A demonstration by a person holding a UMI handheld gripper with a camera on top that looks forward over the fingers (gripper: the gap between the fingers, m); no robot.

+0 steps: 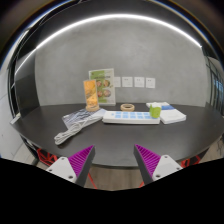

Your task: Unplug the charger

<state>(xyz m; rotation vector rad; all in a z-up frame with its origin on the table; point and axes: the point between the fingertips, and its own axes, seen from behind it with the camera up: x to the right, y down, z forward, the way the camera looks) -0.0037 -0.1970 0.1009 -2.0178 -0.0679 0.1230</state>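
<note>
A white power strip (130, 117) lies on the dark table (110, 140), far beyond my fingers. A small green-and-white charger (155, 112) stands plugged into its right part. A coiled white cable (78, 124) lies to the left of the strip. My gripper (113, 162) hovers over the table's near edge, open, with nothing between its magenta pads (78, 160). The strip and charger are well ahead of the fingertips.
A picture card (99, 78) and an orange object (91, 97) stand behind the cable by the grey wall. A tape roll (128, 106) sits behind the strip. A white box (172, 115) lies right of the charger. Wall sockets (132, 82) sit on the wall.
</note>
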